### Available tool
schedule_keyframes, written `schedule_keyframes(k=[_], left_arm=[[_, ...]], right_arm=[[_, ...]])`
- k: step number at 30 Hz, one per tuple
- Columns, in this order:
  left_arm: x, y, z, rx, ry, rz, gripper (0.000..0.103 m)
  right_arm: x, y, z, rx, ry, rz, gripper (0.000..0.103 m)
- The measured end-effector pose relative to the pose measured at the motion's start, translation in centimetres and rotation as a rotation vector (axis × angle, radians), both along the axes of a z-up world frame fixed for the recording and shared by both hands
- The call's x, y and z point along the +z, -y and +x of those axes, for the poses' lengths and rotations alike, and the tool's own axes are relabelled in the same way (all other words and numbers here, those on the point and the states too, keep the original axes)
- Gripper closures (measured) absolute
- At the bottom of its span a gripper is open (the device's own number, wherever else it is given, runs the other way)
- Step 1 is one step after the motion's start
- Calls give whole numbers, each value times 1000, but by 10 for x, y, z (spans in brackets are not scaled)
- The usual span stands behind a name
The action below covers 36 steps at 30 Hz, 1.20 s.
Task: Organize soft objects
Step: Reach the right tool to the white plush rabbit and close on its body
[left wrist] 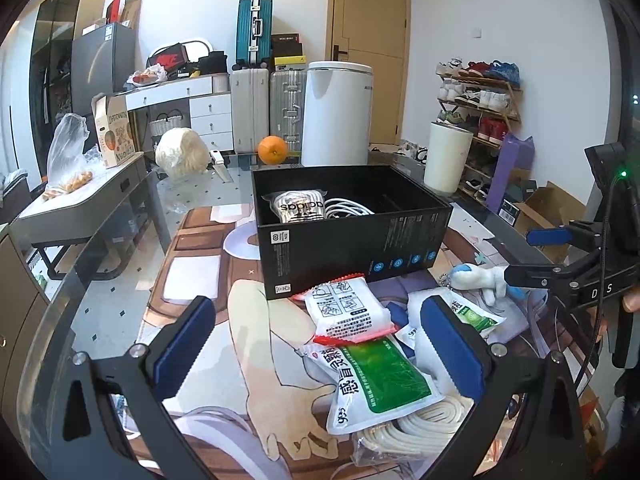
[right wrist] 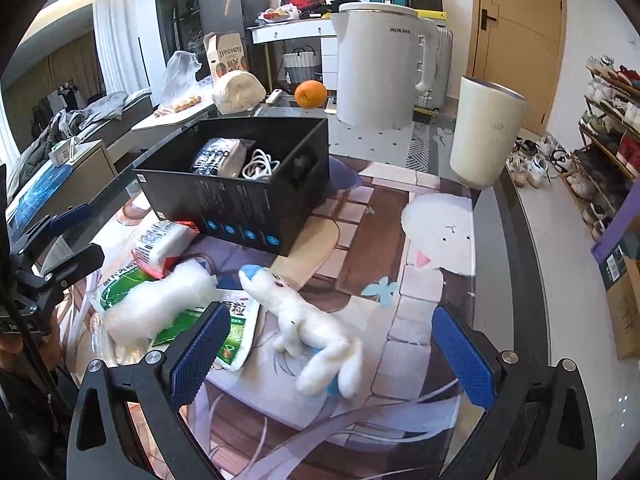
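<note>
A black box [left wrist: 352,236] [right wrist: 240,196] stands on the printed table mat and holds a bagged Adidas item [left wrist: 298,208] and a white cable [left wrist: 346,208]. In front of it lie a red-edged white packet [left wrist: 348,312] [right wrist: 160,242], a green and white pouch [left wrist: 380,384] [right wrist: 120,288], a coiled white cord in a bag [left wrist: 412,428] and a white plush toy with blue tips [right wrist: 312,328] [left wrist: 480,278]. My left gripper [left wrist: 320,344] is open above the packets. My right gripper [right wrist: 332,356] is open, with the plush between its fingers.
A white kettle [right wrist: 380,64], a white cup [right wrist: 486,132], an orange [left wrist: 273,150] and a white bundle [left wrist: 180,154] stand behind the box. A shoe rack [left wrist: 480,100] is at the right, suitcases [left wrist: 268,108] and a desk at the back.
</note>
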State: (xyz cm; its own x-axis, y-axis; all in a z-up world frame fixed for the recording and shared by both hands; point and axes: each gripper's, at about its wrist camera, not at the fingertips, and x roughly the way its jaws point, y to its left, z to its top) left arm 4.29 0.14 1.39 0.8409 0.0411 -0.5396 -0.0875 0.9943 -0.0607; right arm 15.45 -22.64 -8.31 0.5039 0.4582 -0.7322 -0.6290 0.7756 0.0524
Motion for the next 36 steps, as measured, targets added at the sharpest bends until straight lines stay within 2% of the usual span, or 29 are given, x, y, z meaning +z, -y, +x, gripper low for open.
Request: schedule_keyframes(k=[16, 22, 36], left_arm=[[-6, -6, 6, 3, -25, -14, 0], [-9, -11, 6, -5, -39, -50, 0], [-11, -8, 8, -19, -50, -44, 0]], right_arm=[[-26, -5, 14, -12, -112, 6, 1], [-36, -9, 19, -20, -132, -5, 1], [-43, -22, 19, -32, -105, -83, 1]])
